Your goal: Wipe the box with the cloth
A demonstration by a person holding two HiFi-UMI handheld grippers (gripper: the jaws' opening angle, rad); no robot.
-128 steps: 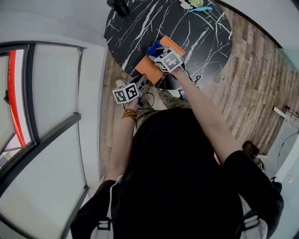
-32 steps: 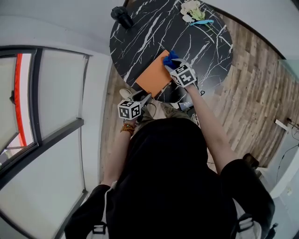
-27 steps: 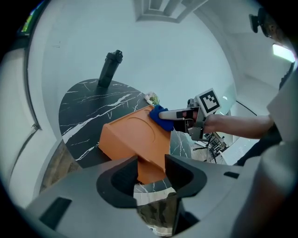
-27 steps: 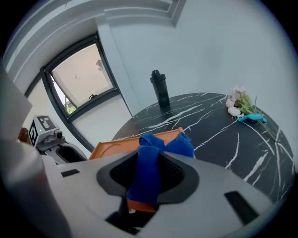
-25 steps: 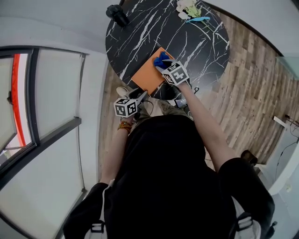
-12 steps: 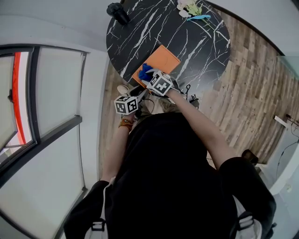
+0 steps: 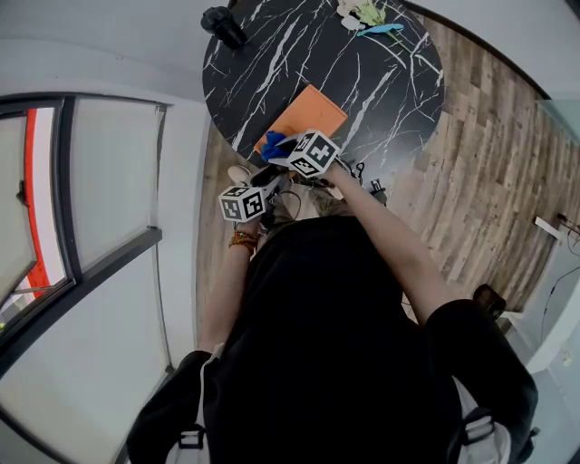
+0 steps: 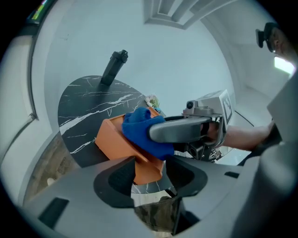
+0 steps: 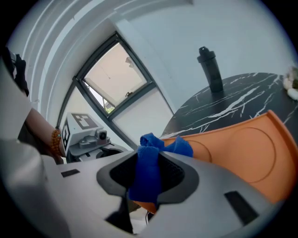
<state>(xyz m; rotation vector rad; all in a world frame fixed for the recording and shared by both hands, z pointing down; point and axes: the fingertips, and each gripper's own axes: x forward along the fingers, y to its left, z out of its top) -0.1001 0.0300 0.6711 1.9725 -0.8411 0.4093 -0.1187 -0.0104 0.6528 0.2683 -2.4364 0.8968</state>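
Observation:
An orange box (image 7: pixel 306 111) lies on the round black marble table (image 7: pixel 381 63), its near corner over the table's near edge. My left gripper (image 7: pixel 270 174) has that corner (image 8: pixel 149 171) between its pads, which touch it on both sides; these jaws have just been opening a little. My right gripper (image 7: pixel 288 149) is shut on a bunched blue cloth (image 7: pixel 272 143), pressed on the box's near left edge. In the right gripper view the cloth (image 9: pixel 148 179) fills the jaws, with the box (image 9: pixel 242 153) beyond. In the left gripper view the cloth (image 8: pixel 139 130) sits on the box (image 8: pixel 114 139).
A black bottle (image 7: pixel 222 20) stands at the table's far left rim. White and green flowers with a blue item (image 7: pixel 362 14) lie at the far edge. Cables (image 7: pixel 367 177) hang by the near edge. A window wall is on the left, wooden floor on the right.
My right gripper has dragged the cloth from the box's far part to its near left edge. The left gripper has stayed at the near corner.

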